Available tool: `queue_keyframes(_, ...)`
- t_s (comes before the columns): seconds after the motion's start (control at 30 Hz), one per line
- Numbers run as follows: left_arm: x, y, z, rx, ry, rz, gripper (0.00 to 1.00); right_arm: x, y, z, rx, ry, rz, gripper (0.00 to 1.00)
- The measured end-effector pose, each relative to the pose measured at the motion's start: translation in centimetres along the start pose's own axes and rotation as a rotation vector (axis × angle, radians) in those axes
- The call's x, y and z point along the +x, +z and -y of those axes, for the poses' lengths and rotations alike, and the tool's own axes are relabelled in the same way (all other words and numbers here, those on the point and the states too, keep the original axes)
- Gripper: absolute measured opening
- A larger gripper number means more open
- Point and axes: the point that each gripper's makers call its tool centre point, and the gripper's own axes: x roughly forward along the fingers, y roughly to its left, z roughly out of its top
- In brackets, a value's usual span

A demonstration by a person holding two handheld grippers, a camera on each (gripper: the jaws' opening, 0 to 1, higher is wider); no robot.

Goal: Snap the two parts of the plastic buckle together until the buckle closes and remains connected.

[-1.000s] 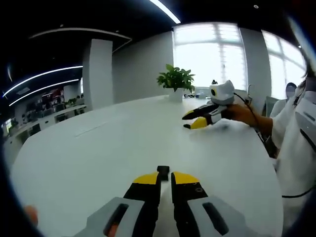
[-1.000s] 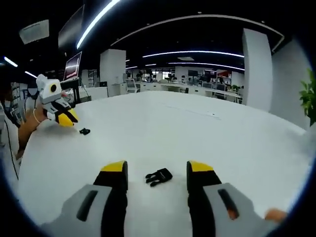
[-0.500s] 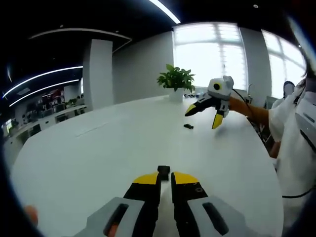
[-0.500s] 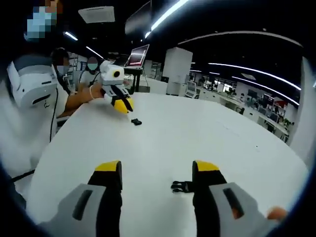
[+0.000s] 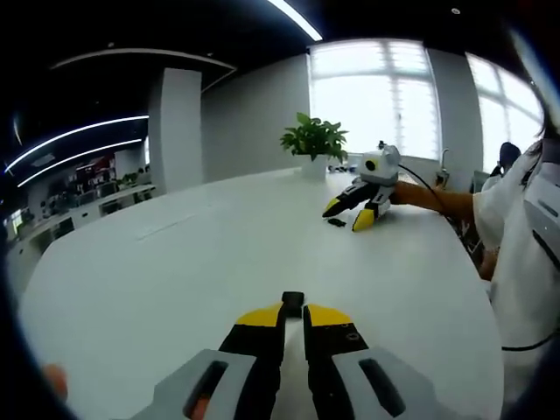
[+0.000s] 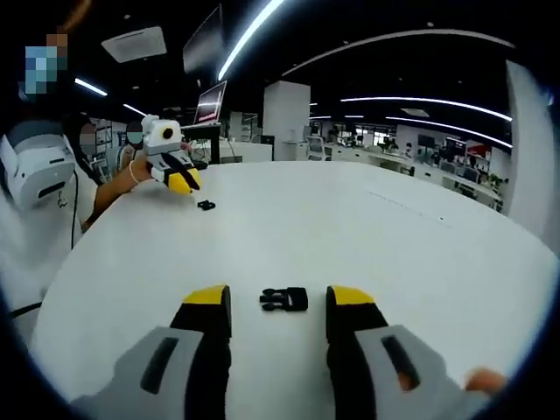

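Left gripper (image 5: 293,312): yellow-tipped jaws are sitting almost together, pinching the small black plastic buckle piece (image 5: 292,302) that is poking out just past their tips, low over the round white table (image 5: 175,262). Right gripper (image 6: 272,296): jaws are standing wide apart, gripping nothing, with the pronged black plastic buckle part (image 6: 284,299) lying flat on the table between the tips, touching neither that I can tell. In the left gripper view the right gripper is showing far across the table, near a green potted plant (image 5: 312,144).
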Motion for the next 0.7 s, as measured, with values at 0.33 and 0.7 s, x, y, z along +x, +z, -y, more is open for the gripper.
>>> queue_keyframes(0.33, 0.0, -0.1, -0.1, -0.001, 0.003, -0.002, 0.07, -0.1, 0.0, 0.3, 0.036, -0.097, -0.012, 0.2)
queue_keyframes(0.7, 0.1, -0.2, 0.0, 0.002, -0.001, -0.01, 0.07, -3.1, 0.3, 4.5, 0.229, -0.513, 0.006, 0.2)
